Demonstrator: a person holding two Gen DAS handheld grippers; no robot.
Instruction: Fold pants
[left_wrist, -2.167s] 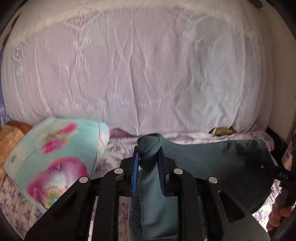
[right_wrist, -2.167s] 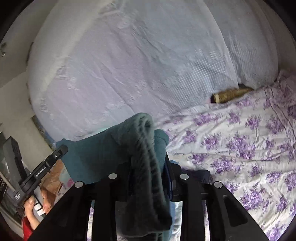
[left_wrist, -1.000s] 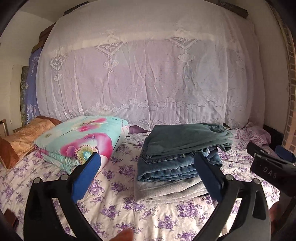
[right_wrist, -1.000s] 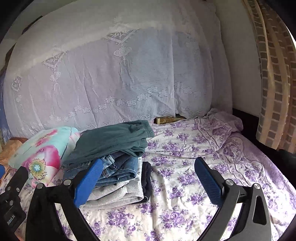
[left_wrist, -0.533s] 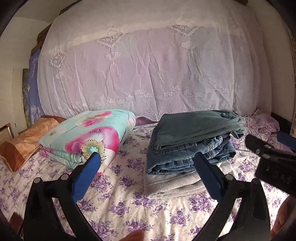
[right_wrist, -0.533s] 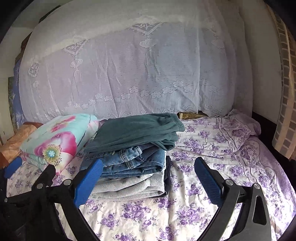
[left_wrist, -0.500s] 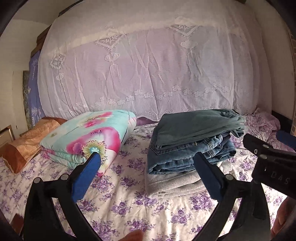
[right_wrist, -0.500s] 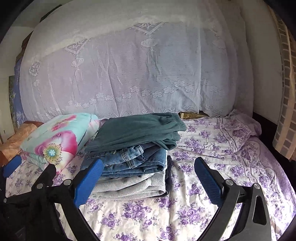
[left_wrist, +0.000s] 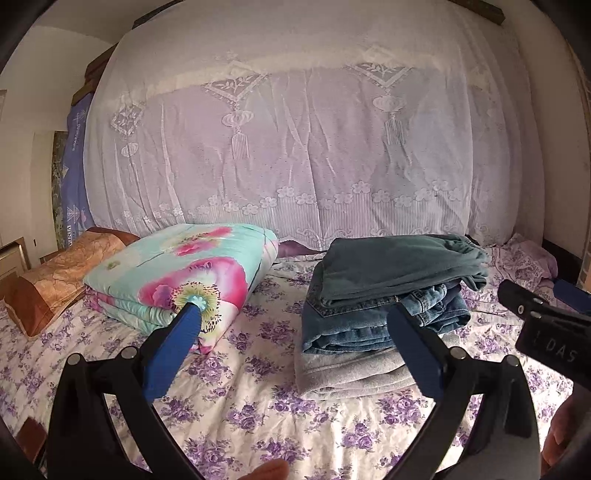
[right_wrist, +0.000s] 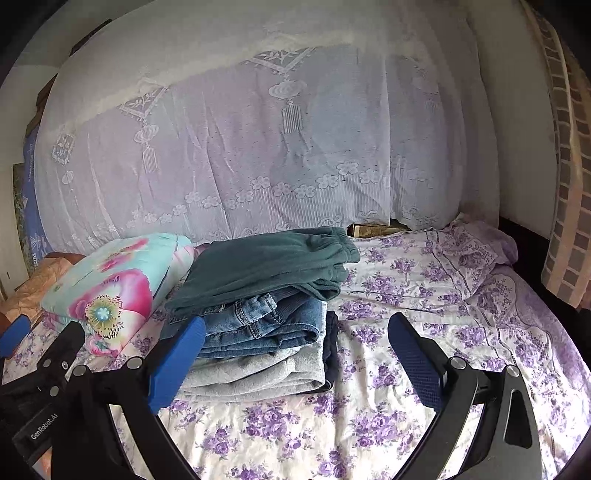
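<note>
Folded teal-green pants (left_wrist: 399, 266) lie on top of a stack of folded clothes on the bed, over blue jeans (left_wrist: 369, 317) and a grey garment (left_wrist: 351, 373). The same pants (right_wrist: 266, 266) show in the right wrist view, over the jeans (right_wrist: 266, 325). My left gripper (left_wrist: 295, 314) is open and empty, held back from the stack. My right gripper (right_wrist: 295, 328) is open and empty, also short of the stack. The right gripper's body (left_wrist: 546, 328) shows at the right edge of the left wrist view.
A folded floral quilt (left_wrist: 184, 273) lies left of the stack, with an orange pillow (left_wrist: 55, 273) beyond it. The purple-flowered bedsheet (right_wrist: 424, 295) spreads to the right. A lace-covered pile (left_wrist: 295, 147) rises behind. A curtain (right_wrist: 569, 147) hangs at the right.
Both grippers let go of the teal pants, which now lie folded on top of the stack. Both grippers opened and drew back from the stack.
</note>
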